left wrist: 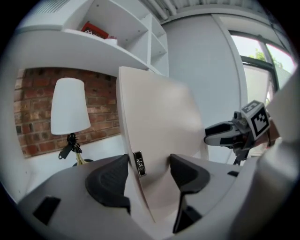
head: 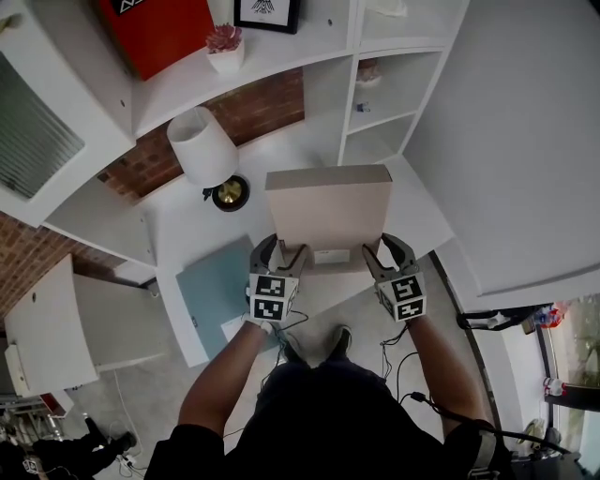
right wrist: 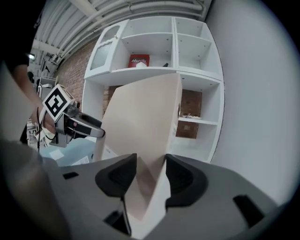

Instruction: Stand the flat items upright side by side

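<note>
I hold a flat beige box between both grippers, above the white desk. My left gripper is shut on its near left corner, and my right gripper is shut on its near right corner. In the left gripper view the box stands on edge between the pads of my left gripper, with the right gripper beyond. The right gripper view shows the box pinched in my right gripper. A teal flat item lies flat on the desk, left of the box.
A white-shaded lamp stands on the desk behind the teal item. White shelves rise at the back, with a red box, a potted plant and a framed picture above. A brick wall lies behind.
</note>
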Demonstrator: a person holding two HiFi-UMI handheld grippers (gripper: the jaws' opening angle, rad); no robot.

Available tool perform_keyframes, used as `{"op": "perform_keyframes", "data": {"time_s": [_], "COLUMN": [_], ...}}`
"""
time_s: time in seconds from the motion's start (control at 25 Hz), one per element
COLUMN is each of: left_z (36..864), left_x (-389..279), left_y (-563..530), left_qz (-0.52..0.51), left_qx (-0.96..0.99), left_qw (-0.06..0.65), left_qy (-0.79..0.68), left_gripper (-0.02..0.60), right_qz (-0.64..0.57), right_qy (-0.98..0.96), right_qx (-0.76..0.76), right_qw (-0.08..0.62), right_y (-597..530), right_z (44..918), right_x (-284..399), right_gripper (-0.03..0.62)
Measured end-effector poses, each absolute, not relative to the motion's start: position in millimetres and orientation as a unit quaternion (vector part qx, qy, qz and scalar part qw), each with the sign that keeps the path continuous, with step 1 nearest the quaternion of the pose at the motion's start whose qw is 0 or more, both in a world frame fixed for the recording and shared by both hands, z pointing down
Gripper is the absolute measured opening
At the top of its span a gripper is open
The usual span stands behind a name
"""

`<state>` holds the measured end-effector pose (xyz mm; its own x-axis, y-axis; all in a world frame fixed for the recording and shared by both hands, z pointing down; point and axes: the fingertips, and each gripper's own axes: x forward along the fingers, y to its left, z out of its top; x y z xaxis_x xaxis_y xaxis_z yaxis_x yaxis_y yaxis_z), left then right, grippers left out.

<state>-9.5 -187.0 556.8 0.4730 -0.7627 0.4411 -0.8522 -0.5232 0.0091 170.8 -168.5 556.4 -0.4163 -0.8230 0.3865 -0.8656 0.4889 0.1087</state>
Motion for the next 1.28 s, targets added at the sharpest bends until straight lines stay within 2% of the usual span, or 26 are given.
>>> {"op": "perform_keyframes", "data": {"time_s": [0.24, 0.44, 0.68, 0.76, 0.92, 1.16, 1.28], "left_z": [572.3, 597.6, 599.4, 600.7, 604.7, 606.7, 602.1], "left_x": [-8.8, -12.3, -12.9, -12.8, -15.2, -17.5, -27.7], "left_y": [-190.5, -189.7, -194.0, -193.0, -190.2, -182.8, -178.5], "left_qz": [0.238, 0.254, 0.249, 0.250, 0.254, 0.257, 0.250], "left_qx": [0.846, 0.844, 0.844, 0.845, 0.845, 0.845, 0.839], "left_qw": [0.022, 0.045, 0.058, 0.062, 0.073, 0.088, 0.113], "left_qy": [-0.477, -0.469, -0.471, -0.468, -0.465, -0.461, -0.470], "left_gripper": [0.276, 0.276, 0.276, 0.276, 0.276, 0.276, 0.276], "right_qz": [0.032, 0.038, 0.074, 0.086, 0.125, 0.081, 0.052], "right_qy": [-0.826, -0.824, -0.845, -0.861, -0.896, -0.908, -0.907], "right_qx": [0.521, 0.517, 0.486, 0.458, 0.363, 0.249, 0.231], "right_qw": [0.214, 0.229, 0.211, 0.204, 0.223, 0.327, 0.349], "right_y": [-154.6, -151.1, -155.2, -158.7, -168.2, -175.6, -178.4], "right_z": [591.1, 608.1, 605.4, 598.6, 584.6, 579.8, 585.9], "right_x": [169.8, 168.4, 167.4, 173.5, 188.0, 179.9, 163.7], "right_gripper": [0.192, 0.178, 0.216, 0.264, 0.407, 0.433, 0.432]}}
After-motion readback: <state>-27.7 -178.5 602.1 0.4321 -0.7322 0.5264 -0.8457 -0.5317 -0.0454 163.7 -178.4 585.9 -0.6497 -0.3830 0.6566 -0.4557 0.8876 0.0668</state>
